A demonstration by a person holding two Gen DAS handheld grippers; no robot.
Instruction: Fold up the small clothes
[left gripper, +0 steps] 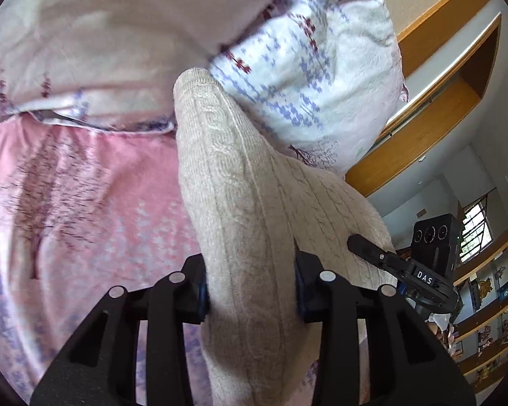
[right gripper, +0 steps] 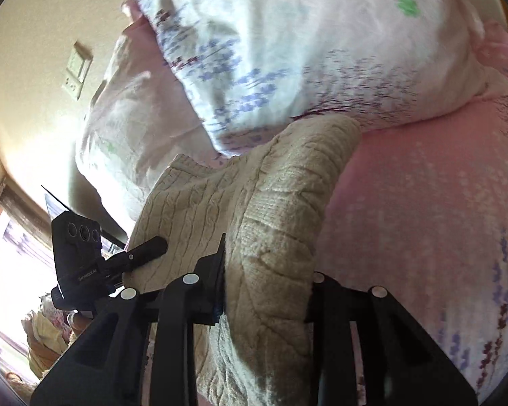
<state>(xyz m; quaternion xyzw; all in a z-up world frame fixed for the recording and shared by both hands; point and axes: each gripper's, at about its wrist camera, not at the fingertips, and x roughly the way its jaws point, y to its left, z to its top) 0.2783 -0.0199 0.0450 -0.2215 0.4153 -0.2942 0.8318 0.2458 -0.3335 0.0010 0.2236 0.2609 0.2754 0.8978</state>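
Place: on a bed with a pink flowered sheet [left gripper: 84, 203], in front of the big white flowered pillow [left gripper: 304, 77].
Garment: a beige cable-knit sweater [left gripper: 240, 203] is bunched and lifted off the sheet, its far end just beside the pillow's lower edge.
Left gripper: the left gripper [left gripper: 250, 291] is clamped on a thick roll of the sweater; both pads press into the knit.
Right gripper: the right gripper [right gripper: 267, 291] pinches another thick fold of the sweater [right gripper: 254, 203], nearer the pillow's side.
Step in hand: probably carrying one edge over to make a fold.
Doing it well: keep both grips level and the knit taut between them, lay it flat on the sheet short of the pillow, then release.
Risk: bulky knit may slip or fold crooked.
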